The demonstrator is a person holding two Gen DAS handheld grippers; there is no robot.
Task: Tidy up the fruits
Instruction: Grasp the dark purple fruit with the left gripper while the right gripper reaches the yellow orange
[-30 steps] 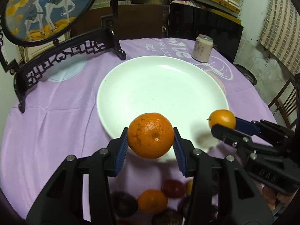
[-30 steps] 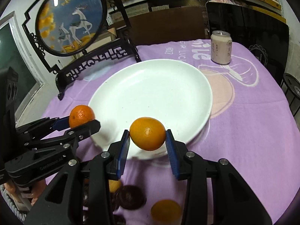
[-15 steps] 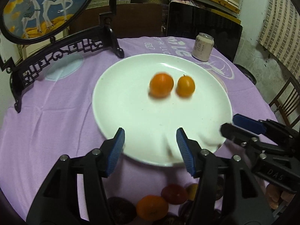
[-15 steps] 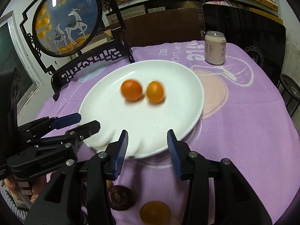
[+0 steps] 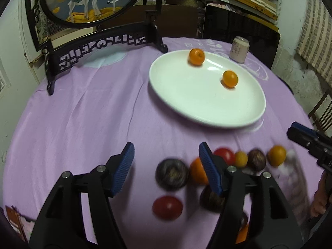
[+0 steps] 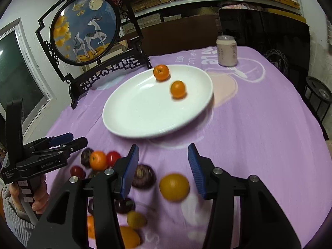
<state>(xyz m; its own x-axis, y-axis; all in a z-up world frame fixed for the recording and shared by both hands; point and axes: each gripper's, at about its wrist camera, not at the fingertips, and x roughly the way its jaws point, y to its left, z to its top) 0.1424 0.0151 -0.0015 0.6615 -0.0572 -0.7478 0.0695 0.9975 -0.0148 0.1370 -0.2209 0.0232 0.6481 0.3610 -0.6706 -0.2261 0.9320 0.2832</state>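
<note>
Your right gripper (image 6: pixel 164 169) is opening, nothing gripped, above an orange (image 6: pixel 174 186); two more oranges (image 6: pixel 161 72) sit on the white plate (image 6: pixel 132 112).

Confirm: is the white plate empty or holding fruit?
Holding fruit: two oranges sit apart on the white plate.

A drinks can (image 6: pixel 226 50) and a framed deer screen (image 6: pixel 86 28) stand on the purple tablecloth (image 6: pixel 238 124).

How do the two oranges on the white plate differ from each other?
The far orange sits by the plate's back rim; the near orange lies further in, toward the can side. The far one is deeper orange with a dimpled top showing; the near one looks smoother and yellower. Both are round, loose, untouched by either gripper.
</note>
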